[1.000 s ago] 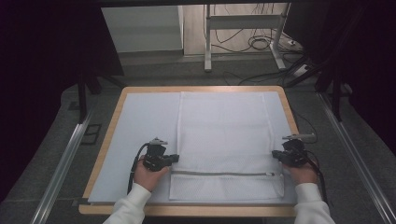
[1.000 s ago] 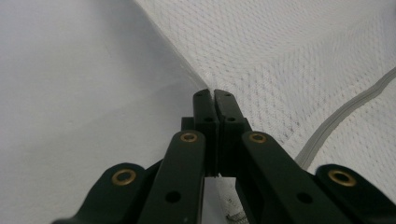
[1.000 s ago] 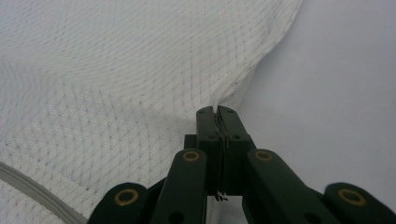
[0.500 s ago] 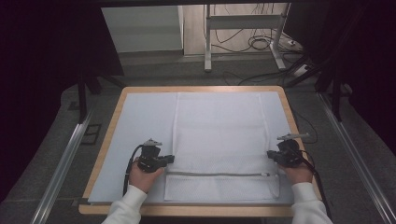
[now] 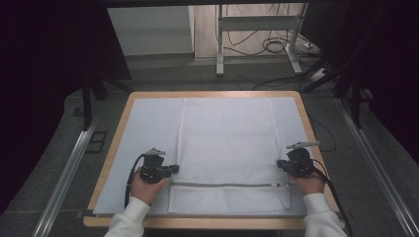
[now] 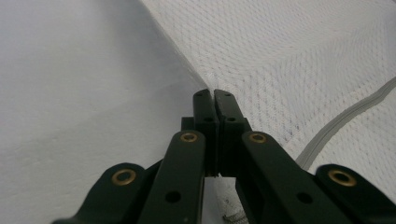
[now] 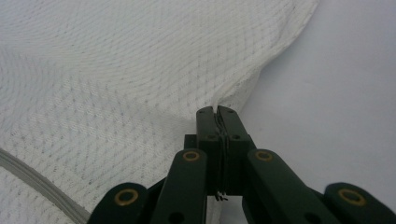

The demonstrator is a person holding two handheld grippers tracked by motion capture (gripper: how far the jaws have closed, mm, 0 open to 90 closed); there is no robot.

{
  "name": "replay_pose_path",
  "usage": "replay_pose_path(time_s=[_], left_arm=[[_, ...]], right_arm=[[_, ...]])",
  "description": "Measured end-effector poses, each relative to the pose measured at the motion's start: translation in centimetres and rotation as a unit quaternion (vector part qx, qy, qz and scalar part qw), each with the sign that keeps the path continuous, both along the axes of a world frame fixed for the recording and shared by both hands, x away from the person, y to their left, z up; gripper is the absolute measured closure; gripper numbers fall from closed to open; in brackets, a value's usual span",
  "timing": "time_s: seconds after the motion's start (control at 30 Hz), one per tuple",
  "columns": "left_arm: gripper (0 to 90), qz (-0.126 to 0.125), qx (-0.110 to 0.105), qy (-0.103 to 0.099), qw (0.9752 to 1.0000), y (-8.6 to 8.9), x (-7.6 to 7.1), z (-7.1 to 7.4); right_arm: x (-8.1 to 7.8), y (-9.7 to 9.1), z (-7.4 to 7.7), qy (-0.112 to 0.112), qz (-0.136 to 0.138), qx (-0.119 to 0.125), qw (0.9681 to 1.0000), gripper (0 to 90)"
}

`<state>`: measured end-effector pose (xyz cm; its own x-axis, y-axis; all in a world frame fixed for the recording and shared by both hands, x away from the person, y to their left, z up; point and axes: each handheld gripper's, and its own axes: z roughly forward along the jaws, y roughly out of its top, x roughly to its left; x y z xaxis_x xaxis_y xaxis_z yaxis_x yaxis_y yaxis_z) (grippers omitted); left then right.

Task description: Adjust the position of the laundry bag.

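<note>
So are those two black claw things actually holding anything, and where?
Yes. Both hold the white mesh bag: the left gripper pinches its left side edge, the right gripper its right side edge, near the zipper.

Lab or test room — wood-edged table (image 5: 111,148), metal rails (image 5: 64,177), loose floor cables (image 5: 276,47), desk frame (image 5: 220,39)

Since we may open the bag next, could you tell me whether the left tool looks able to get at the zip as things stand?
Probably not yet: the left tool is shut on the mesh bag's edge. The zip lies just beside it, nothing covering it.
</note>
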<state>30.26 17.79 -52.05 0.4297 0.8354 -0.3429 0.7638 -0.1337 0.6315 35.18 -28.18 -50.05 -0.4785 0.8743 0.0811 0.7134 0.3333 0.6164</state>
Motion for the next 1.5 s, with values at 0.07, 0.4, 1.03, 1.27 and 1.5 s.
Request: replay_pose_path(time_s=[0.07,0.4,1.03,1.27,1.5], left_arm=[[89.7,0.001,-0.001,0.000,1.0000,0.3,0.0,0.0],[89.7,0.011,-0.002,0.003,0.9999,1.3,-0.1,0.0],[89.6,0.028,-0.007,0.005,0.9996,3.2,-0.3,0.0],[89.6,0.033,-0.009,0.007,0.9994,3.8,-0.4,0.0],[89.6,0.036,-0.007,0.009,0.9993,4.4,-0.5,-0.1]], right_arm=[[0.0,0.1,-0.1,0.002,0.002,0.002,1.0000,87.8],[-0.1,0.9,-0.1,0.002,0.009,0.005,0.9999,87.8],[0.0,2.3,-0.4,0.005,0.025,0.014,0.9996,87.7],[0.0,2.6,-0.5,0.007,0.027,0.029,0.9992,87.8],[0.1,3.4,-0.7,0.005,0.031,0.022,0.9993,87.7]])
